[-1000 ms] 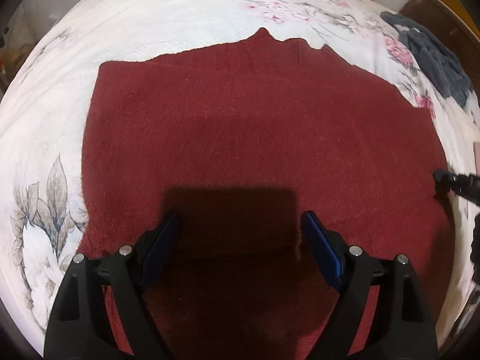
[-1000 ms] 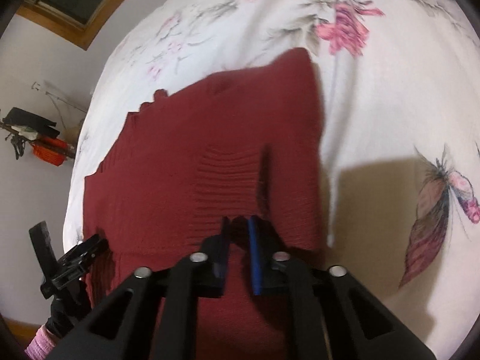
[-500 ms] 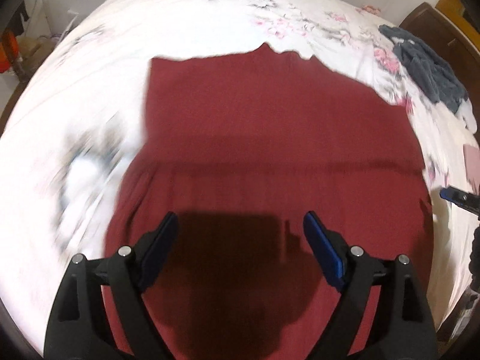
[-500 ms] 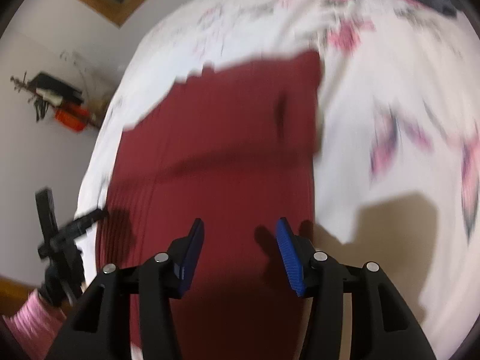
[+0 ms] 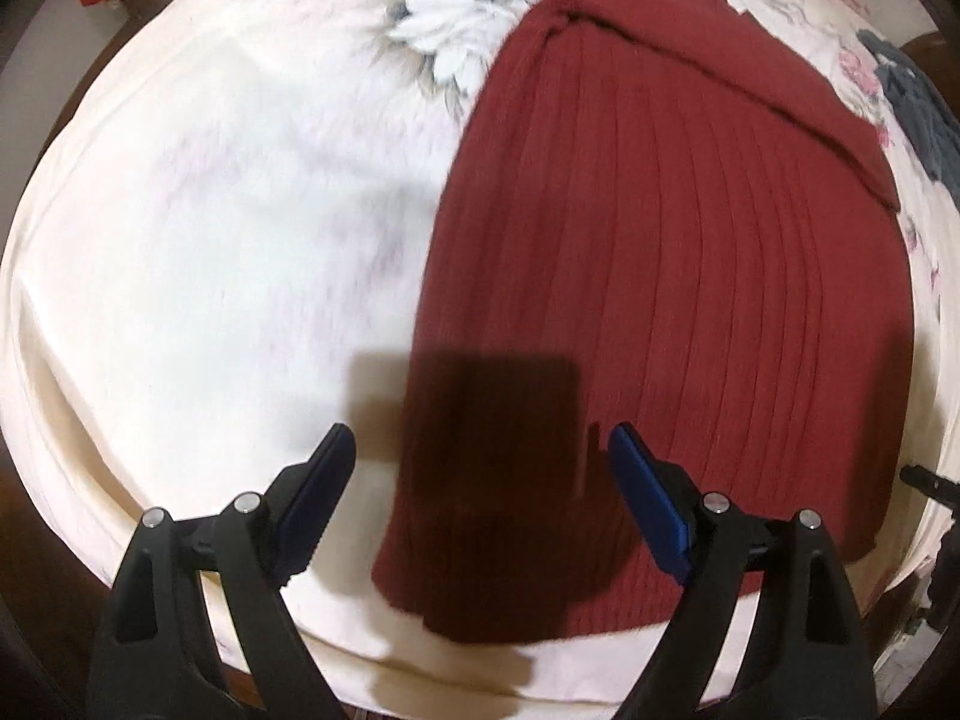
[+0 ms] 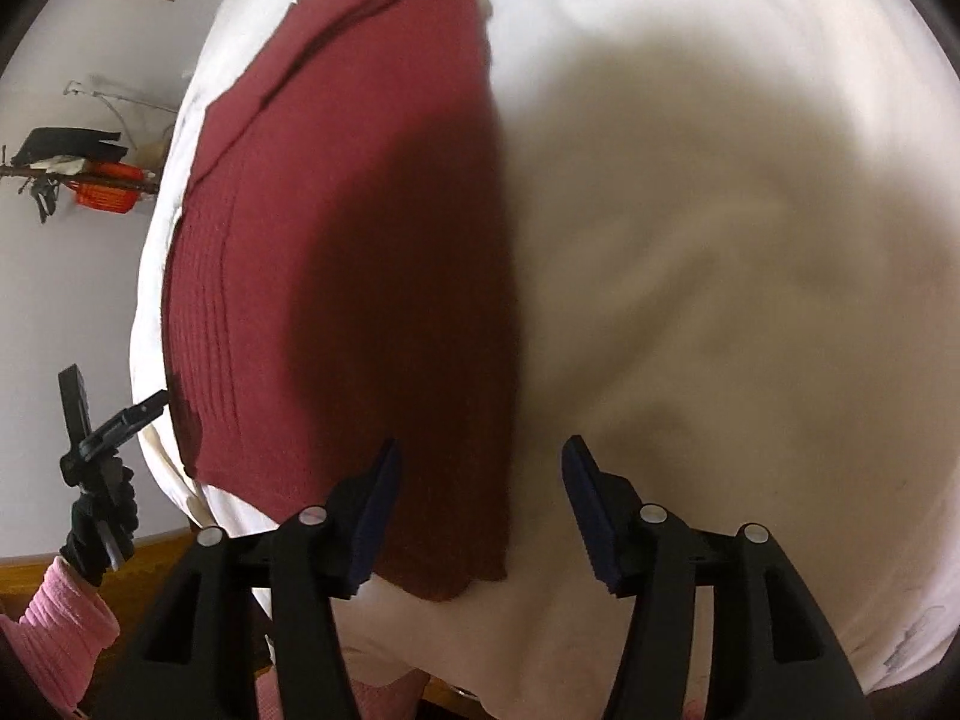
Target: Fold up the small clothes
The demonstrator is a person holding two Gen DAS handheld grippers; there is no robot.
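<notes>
Red knit sweater (image 5: 690, 276) lay flat on the bed (image 5: 210, 228), far part already folded over, near hem at the bed's front edge. Left gripper (image 5: 480, 468) released, jaws wide, straddling the near-left hem corner. Right gripper (image 6: 480, 492) likewise spread and empty, over the near-right hem edge. Looked like the gap between folds. Next probably calls for lowering both, pinching the hem corners and carrying them evenly toward the far end.

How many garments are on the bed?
2: red sweater spread in front of both open claws; dark grey garment at the far right edge. Others may be out of frame.
</notes>
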